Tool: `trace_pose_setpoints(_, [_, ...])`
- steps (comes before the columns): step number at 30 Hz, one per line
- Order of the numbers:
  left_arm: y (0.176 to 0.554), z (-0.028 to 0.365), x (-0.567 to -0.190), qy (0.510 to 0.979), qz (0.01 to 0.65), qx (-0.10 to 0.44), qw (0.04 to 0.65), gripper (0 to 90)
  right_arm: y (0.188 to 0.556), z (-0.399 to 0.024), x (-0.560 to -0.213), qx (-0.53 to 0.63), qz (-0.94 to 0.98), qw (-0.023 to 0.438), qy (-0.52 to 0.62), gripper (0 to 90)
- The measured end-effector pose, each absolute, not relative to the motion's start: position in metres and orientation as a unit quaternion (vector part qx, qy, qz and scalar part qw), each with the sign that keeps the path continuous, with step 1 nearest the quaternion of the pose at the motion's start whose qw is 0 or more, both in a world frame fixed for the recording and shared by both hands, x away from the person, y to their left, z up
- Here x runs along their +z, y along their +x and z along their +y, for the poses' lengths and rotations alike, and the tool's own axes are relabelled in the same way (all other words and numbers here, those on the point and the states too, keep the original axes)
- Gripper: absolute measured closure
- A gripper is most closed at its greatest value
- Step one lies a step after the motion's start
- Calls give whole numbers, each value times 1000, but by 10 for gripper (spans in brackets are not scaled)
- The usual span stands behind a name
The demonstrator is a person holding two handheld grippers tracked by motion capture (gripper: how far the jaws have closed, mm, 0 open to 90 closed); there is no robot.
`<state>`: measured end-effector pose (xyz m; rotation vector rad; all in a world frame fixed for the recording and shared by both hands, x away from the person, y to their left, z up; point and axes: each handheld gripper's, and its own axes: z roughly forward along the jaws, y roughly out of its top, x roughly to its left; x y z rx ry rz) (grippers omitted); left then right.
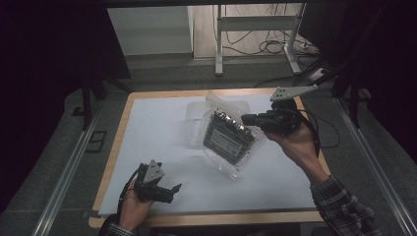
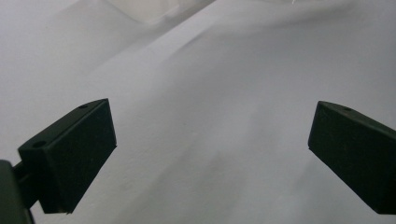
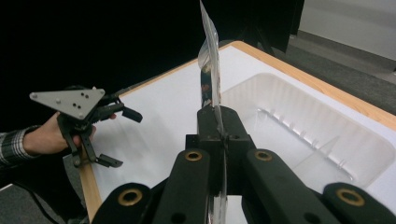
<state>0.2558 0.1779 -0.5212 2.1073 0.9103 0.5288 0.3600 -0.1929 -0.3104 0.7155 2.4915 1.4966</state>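
A: Black contents of bag [image 1: 229,140] hard to make out, maybe a connector part. Right gripper [image 1: 250,118] clamped on its edge, bag held tilted above the tray [image 3: 299,121].
B: Left gripper [image 1: 169,192] low over the sheet [image 1: 162,132], jaws wide, empty.

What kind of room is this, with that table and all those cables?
Probably a lab or workshop bench set up for recording handling work: a wooden-edged table under a white sheet, loose cables on the floor, and metal frame legs behind.

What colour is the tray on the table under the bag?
The tray is clear, whitish plastic, seen best in the right gripper view.
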Motion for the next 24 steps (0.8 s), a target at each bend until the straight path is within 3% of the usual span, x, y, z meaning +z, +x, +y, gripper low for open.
trace_pose_setpoints(24, [256, 178, -521, 827, 355, 204, 384, 8, 409, -178, -279, 524, 809, 61, 260, 888])
